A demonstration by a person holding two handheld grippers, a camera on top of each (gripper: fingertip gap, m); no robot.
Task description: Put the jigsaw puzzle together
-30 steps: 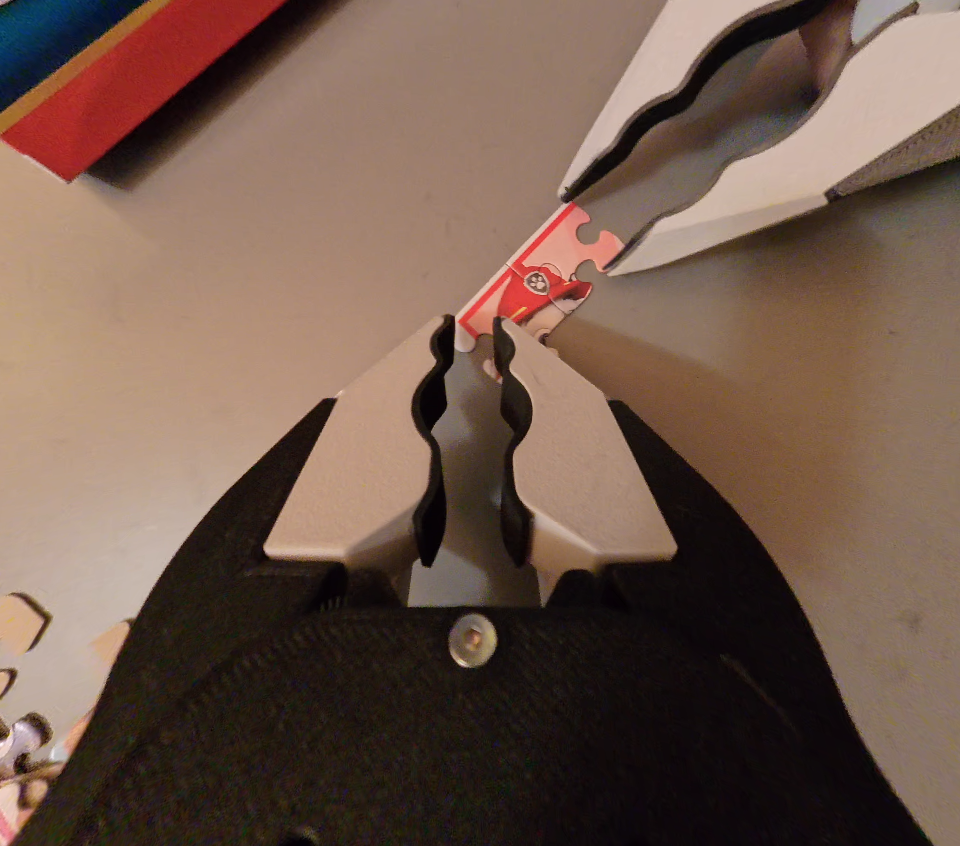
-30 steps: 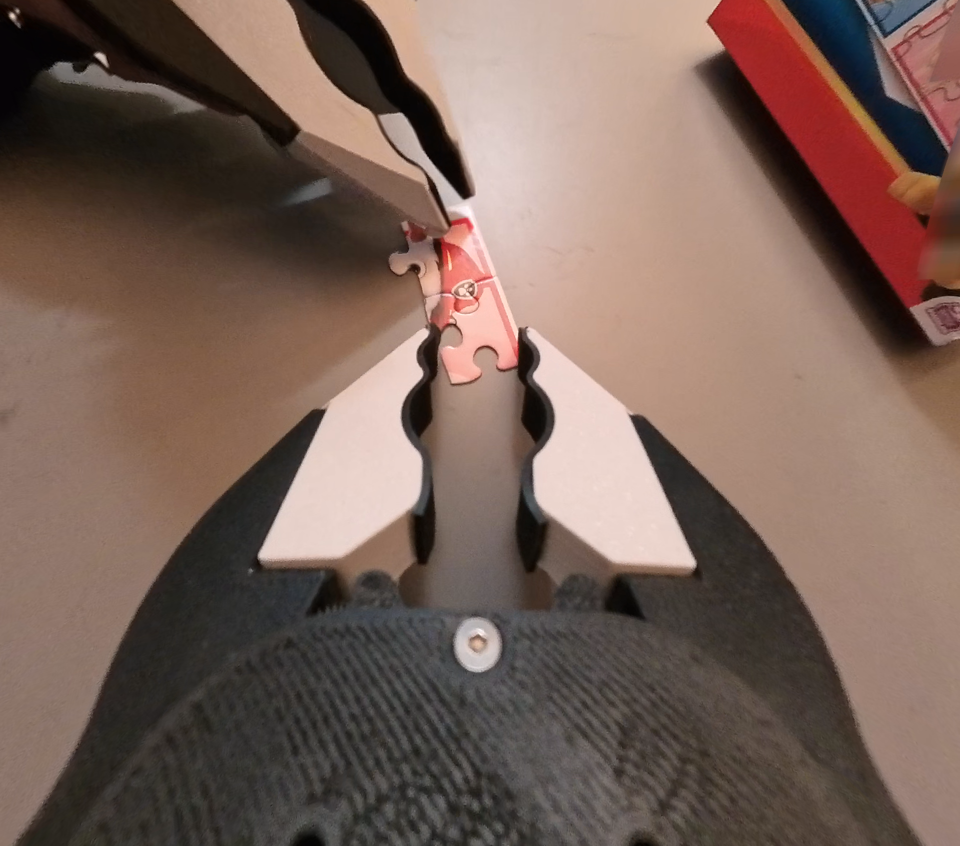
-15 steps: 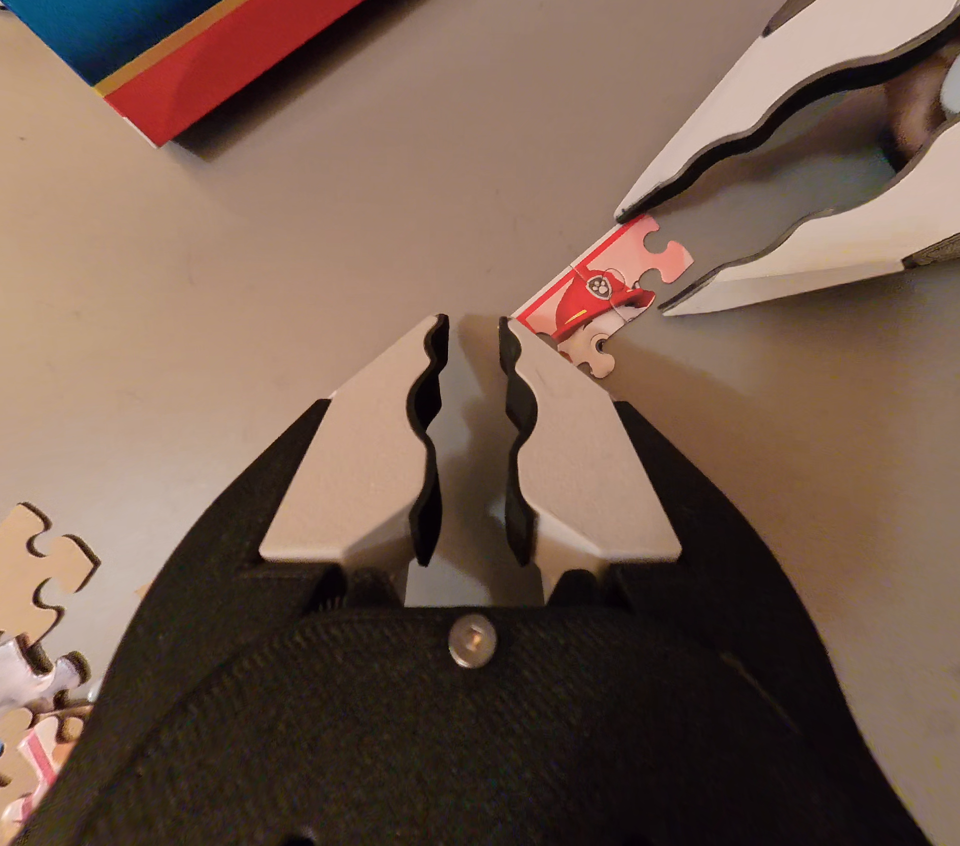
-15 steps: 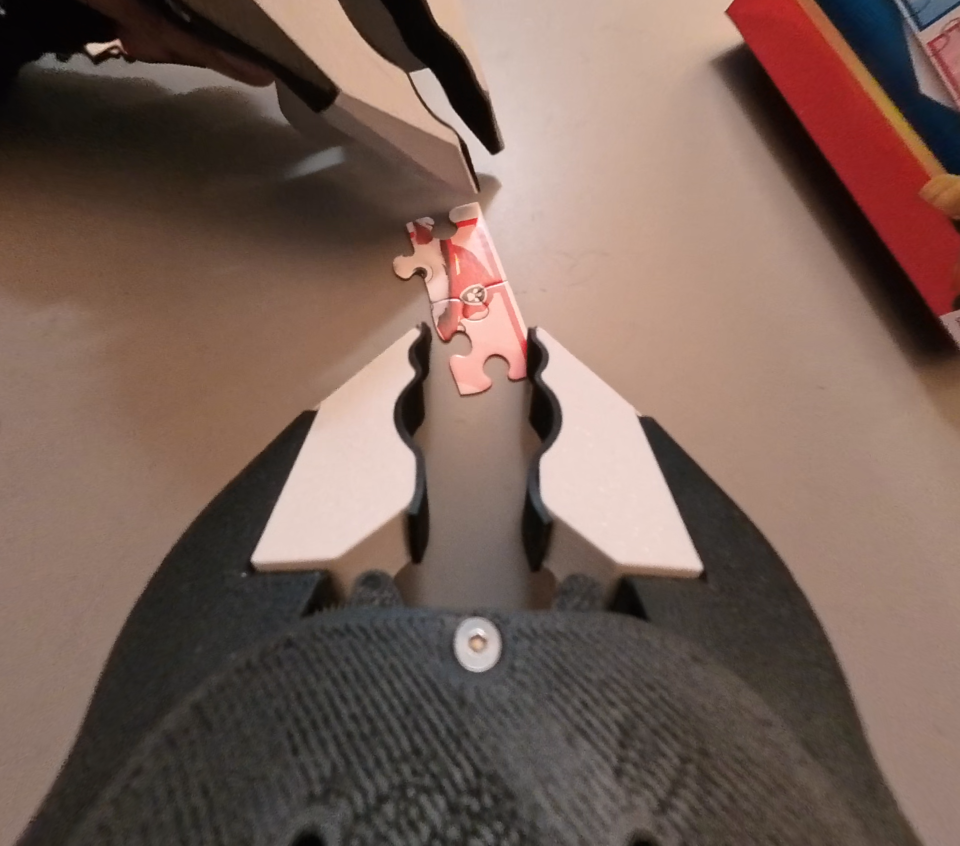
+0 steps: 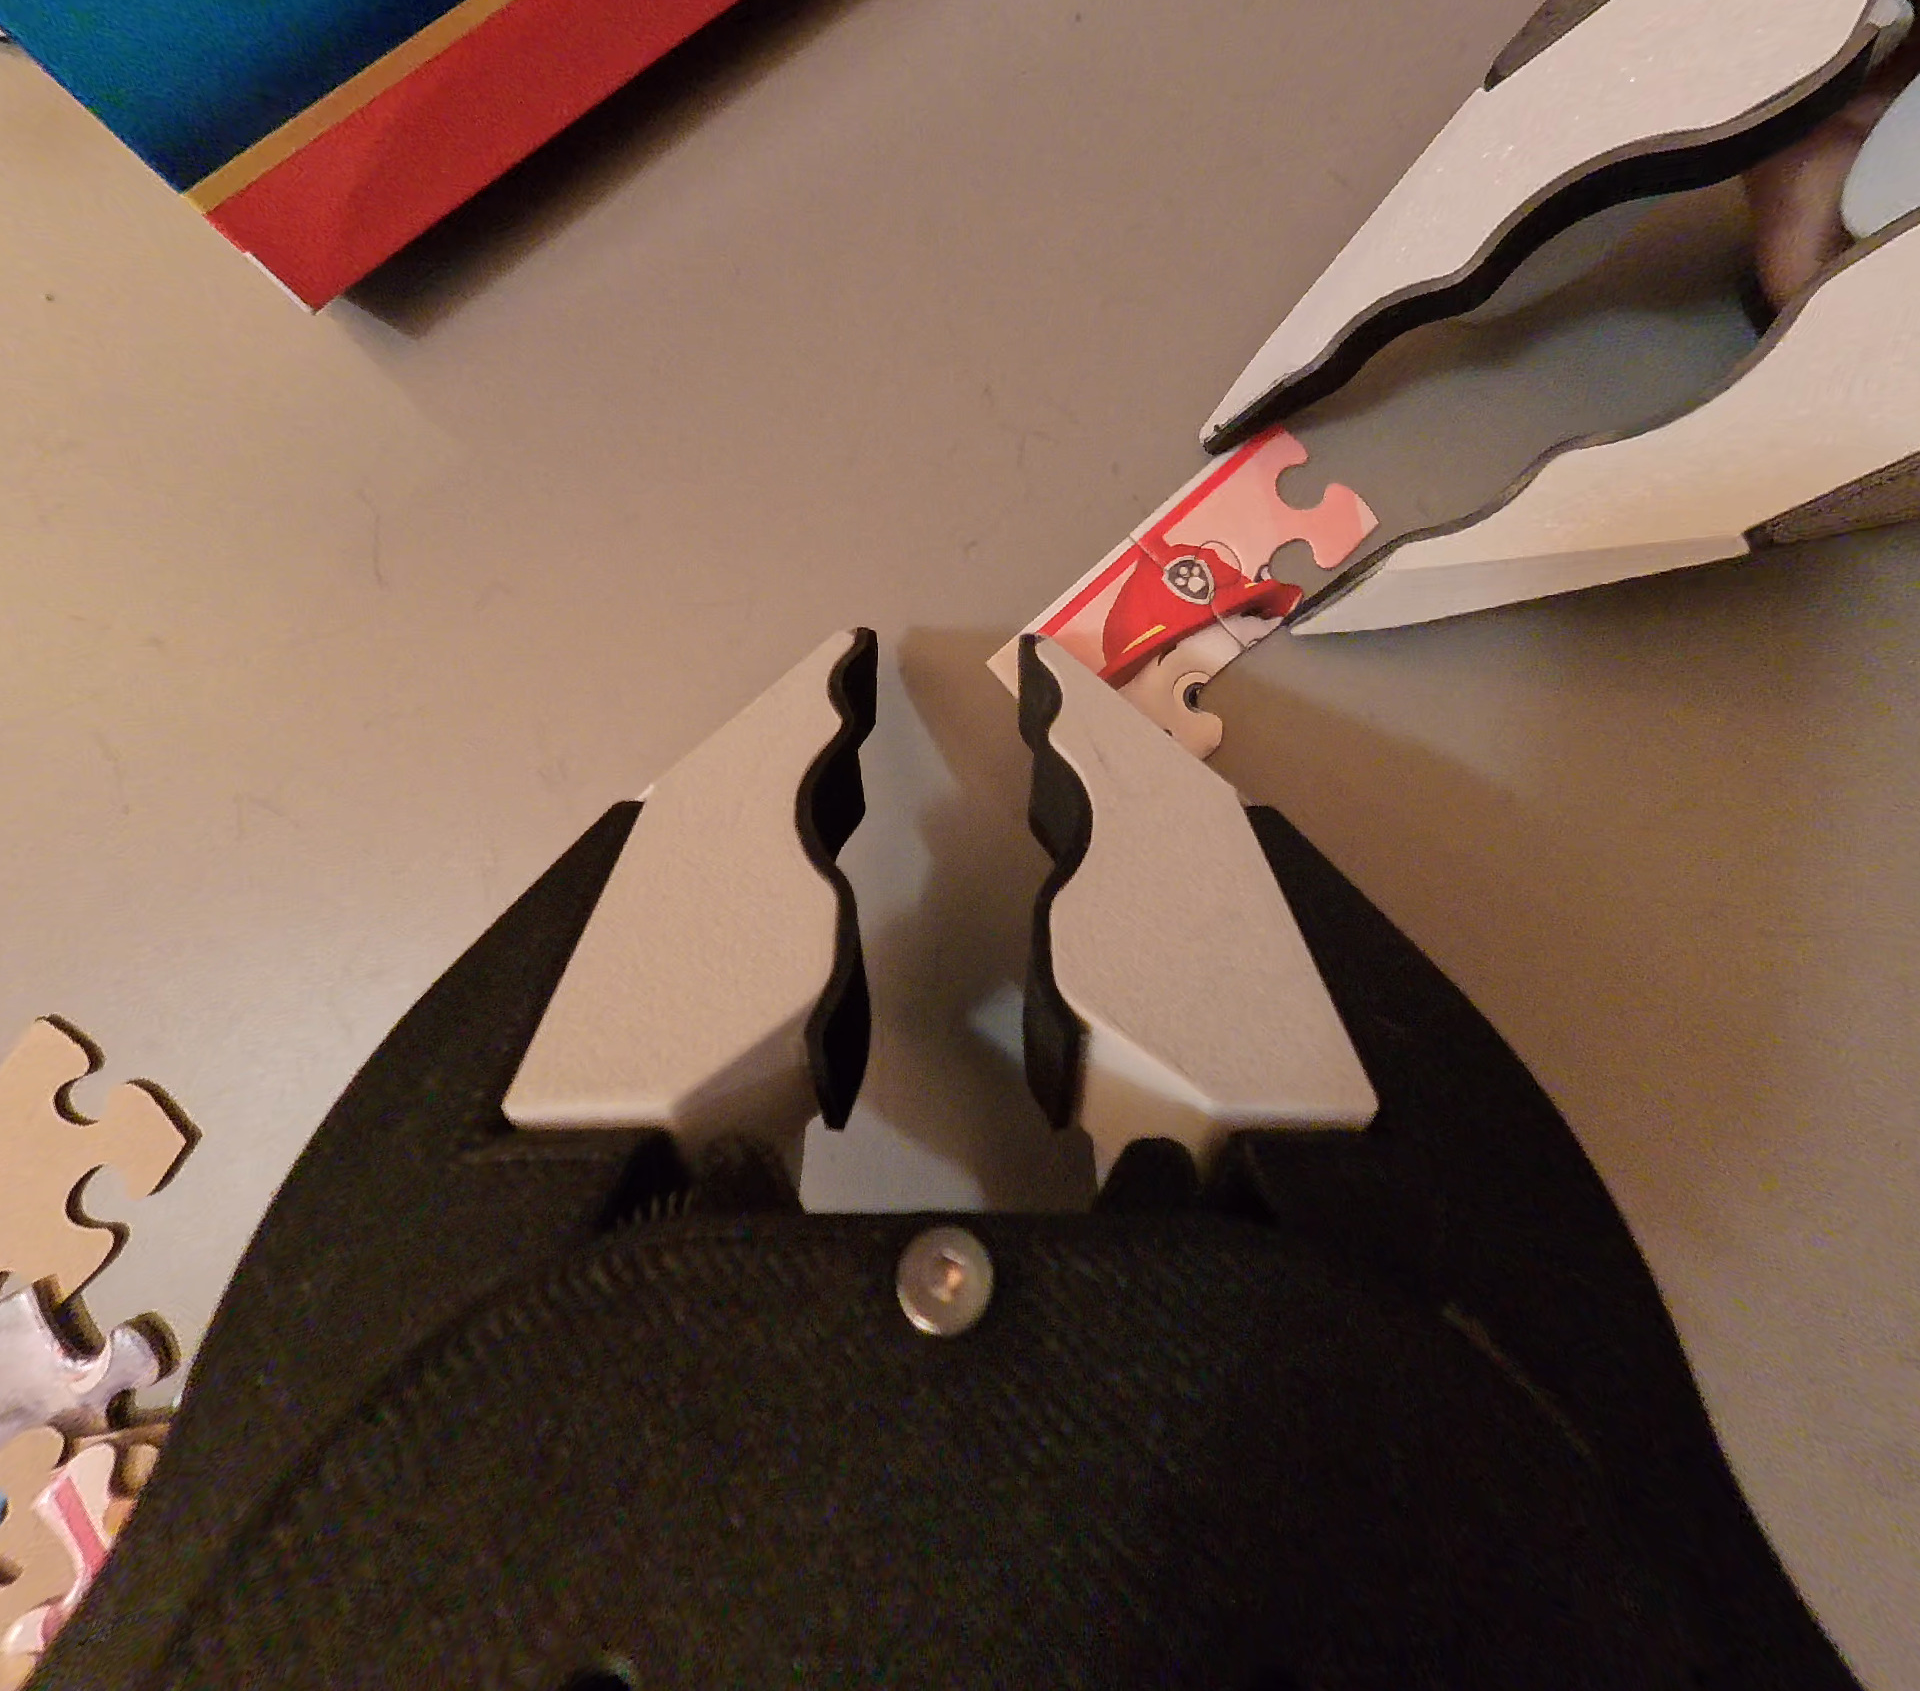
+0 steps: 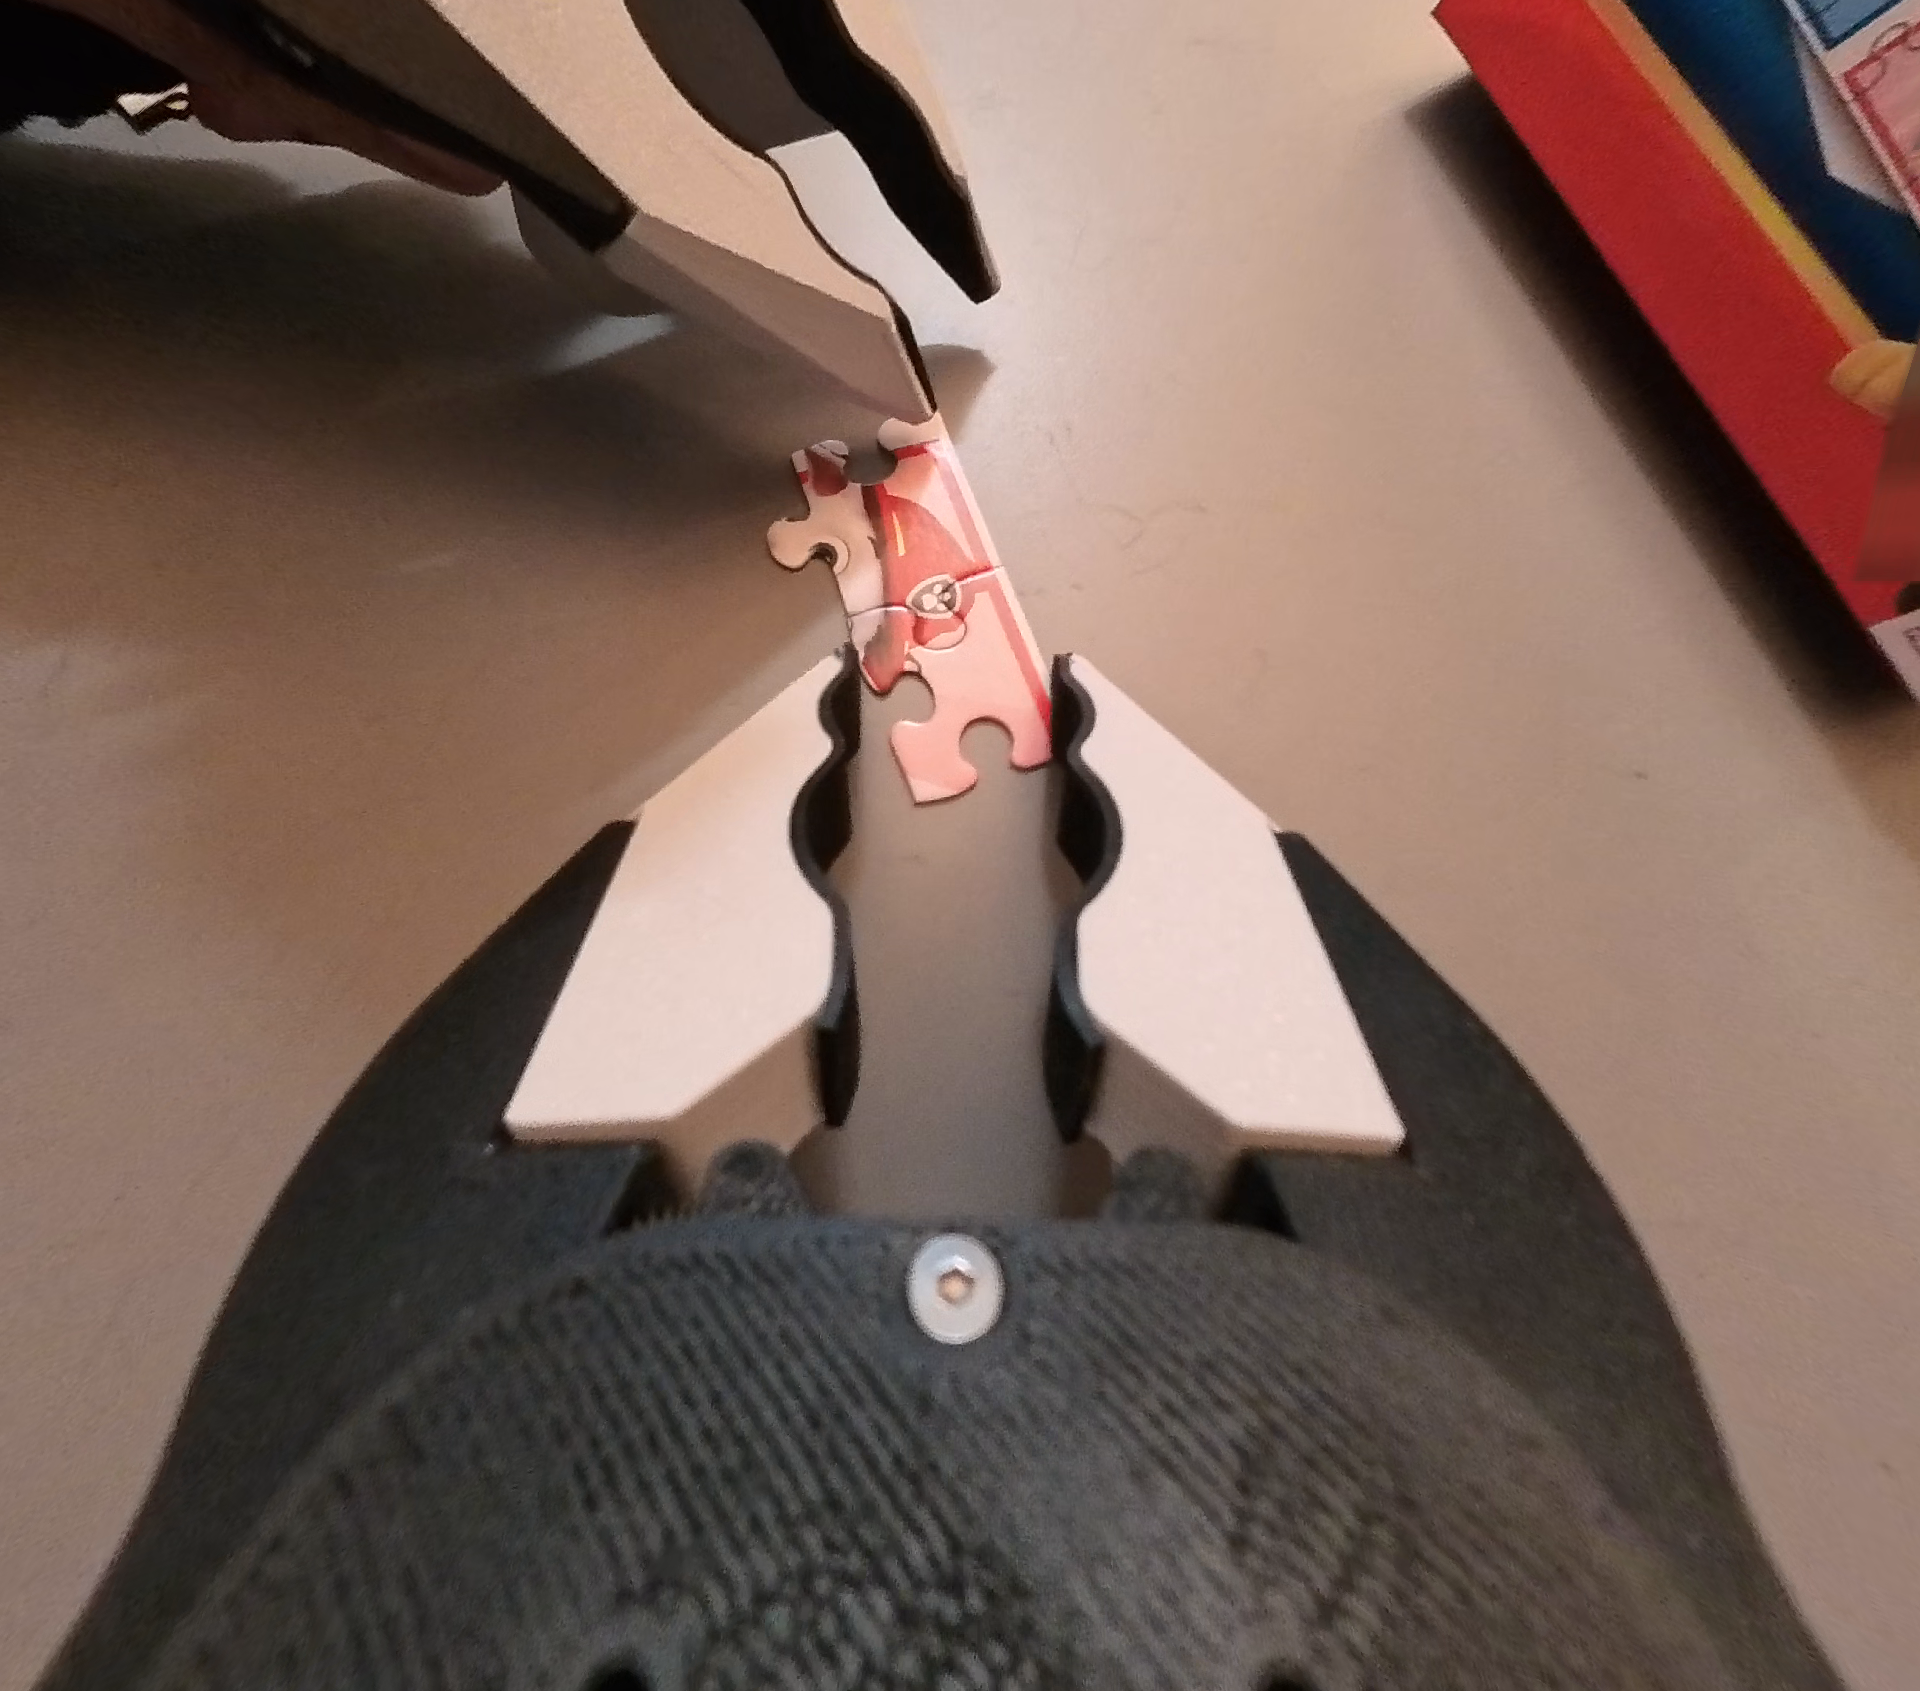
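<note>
PIECES: two joined red-and-pink puzzle pieces (image 6: 940, 602) are lying flat on the grey table (image 5: 644, 498), between the two grippers.
RIGHT GRIPPER: the right gripper (image 6: 954, 675) is standing open with the near end of the joined pieces lying between its fingertips; the red-edged side is sitting right against the right pad (image 6: 1070, 706), while a gap is showing on the other side, so nothing is being clamped.
LEFT GRIPPER: the left gripper (image 5: 945, 654) is standing partly open with only bare table between its jaws; its right fingertip (image 5: 1039, 665) is hanging over the far corner of the pieces, and whether it is touching them cannot be told.
BOX: a red and blue box (image 5: 499, 31) is lying on the table well apart from the pieces.
LOOSE PIECES: more puzzle pieces (image 5: 73, 1153) are lying beside the left gripper's body, some face down.
</note>
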